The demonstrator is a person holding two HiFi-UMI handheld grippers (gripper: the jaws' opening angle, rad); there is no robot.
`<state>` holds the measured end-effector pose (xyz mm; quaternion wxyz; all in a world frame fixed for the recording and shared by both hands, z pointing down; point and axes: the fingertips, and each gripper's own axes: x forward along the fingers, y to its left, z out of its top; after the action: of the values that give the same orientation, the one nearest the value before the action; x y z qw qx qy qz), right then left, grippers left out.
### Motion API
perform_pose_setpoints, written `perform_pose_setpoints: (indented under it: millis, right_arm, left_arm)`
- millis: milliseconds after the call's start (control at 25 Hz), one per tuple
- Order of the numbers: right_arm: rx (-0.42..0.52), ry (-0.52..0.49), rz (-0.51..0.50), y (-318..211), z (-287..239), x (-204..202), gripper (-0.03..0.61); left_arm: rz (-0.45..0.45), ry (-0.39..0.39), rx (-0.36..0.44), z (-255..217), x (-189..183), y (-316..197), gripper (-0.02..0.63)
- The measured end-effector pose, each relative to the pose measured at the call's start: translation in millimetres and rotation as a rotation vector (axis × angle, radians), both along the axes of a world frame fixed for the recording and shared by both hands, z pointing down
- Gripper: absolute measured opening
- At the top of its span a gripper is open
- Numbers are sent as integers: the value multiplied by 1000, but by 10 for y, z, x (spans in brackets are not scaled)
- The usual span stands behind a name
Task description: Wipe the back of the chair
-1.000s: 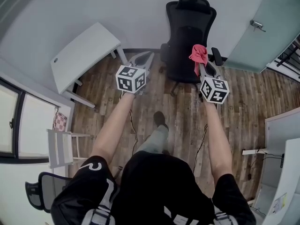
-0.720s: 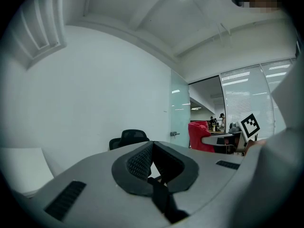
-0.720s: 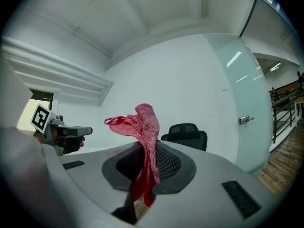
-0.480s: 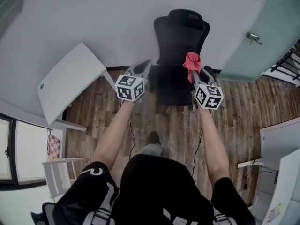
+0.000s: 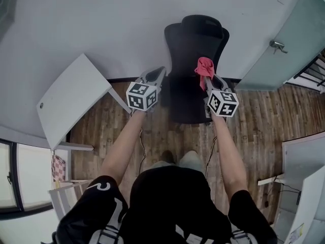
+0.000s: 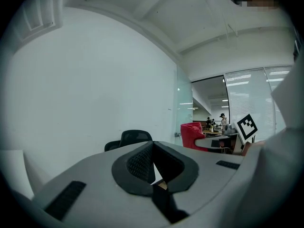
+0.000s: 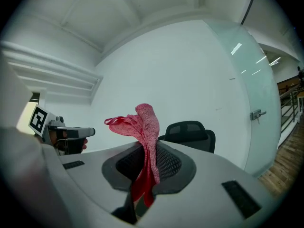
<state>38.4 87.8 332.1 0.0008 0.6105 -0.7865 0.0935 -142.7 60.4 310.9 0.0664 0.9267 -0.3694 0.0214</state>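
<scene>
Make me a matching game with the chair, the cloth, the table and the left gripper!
Things:
1. chair
2. cloth
3. table
4. left gripper

Descriptions:
A. red, pinched in the jaws of the right gripper
B. white, to the left of the chair
C. black, straight ahead by the wall
D. jaws shut, holding nothing

Pairs: 1-C, 2-A, 3-B, 4-D

In the left gripper view my left claw [image 6: 153, 148] hides all of the chair [image 6: 135, 137] except its top. At that view's middle right, the people [image 6: 222, 120] are too small to make out. In the right gripper view my right claw [image 7: 147, 148] hides the lower end of the cloth [image 7: 145, 122]. In the head view the door [image 5: 284, 39] runs off the upper right edge.
</scene>
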Motion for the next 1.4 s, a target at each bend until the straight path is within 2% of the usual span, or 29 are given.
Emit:
perform_pose_setpoints:
  millis: [360,640,1080,1400]
  right_arm:
    - [-17,-15,-12,-608,131,44,66]
    - [-11,-20,-63,-1366,127,112,66]
    - [-54,-13,-174,-2813,268,316,63]
    - [-135,-29,-237,-3595,622,455,60]
  left_arm:
    - [-25,-1,-11,100,6,-456,25]
    - [-62,-2,-27,205,84,-1077,25]
    - [-99,4,-53,342,499,-2158,25]
    - [-154,35,-44,404,724,-2729,25]
